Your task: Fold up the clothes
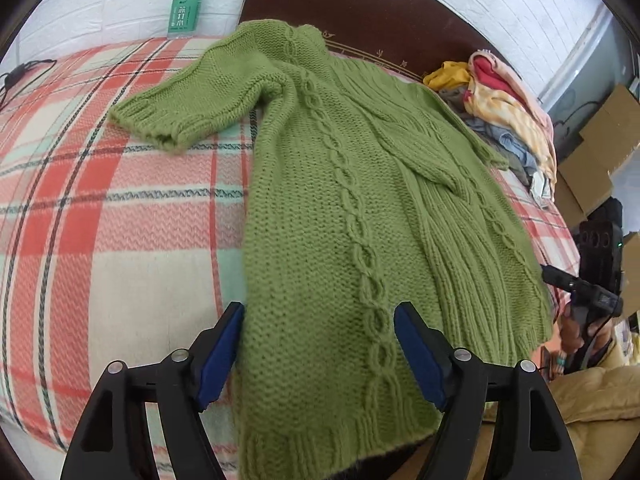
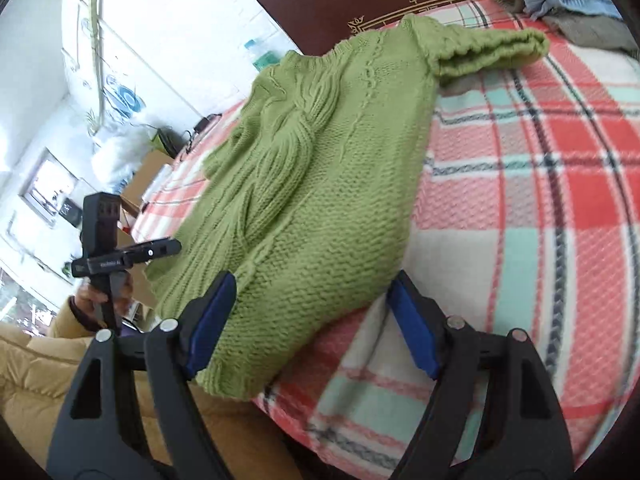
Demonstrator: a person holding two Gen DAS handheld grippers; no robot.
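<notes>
Blue-padded fingers (image 1: 218, 354) of the left gripper (image 1: 320, 354) are spread wide over the hem of the green knit sweater (image 1: 340, 208), and nothing is pinched between them. The right gripper (image 2: 312, 326) is likewise held open, its jaws straddling the sweater's lower corner at the bed's edge. The sweater is laid lengthwise on the plaid blanket (image 1: 100, 220), collar toward the dark headboard (image 1: 360, 4); one sleeve (image 1: 188, 100) is stretched outward, while the other sleeve (image 1: 436, 148) is already folded across the body. A pile of clothes (image 1: 500, 108) is heaped near the headboard, and a water bottle (image 1: 185, 4) stands by the wall. Since the hem hangs slightly past the mattress edge, the heavy knit could be dragged off the bed if only one layer is caught. The folded sleeve could be shaken loose by an uneven lift.
</notes>
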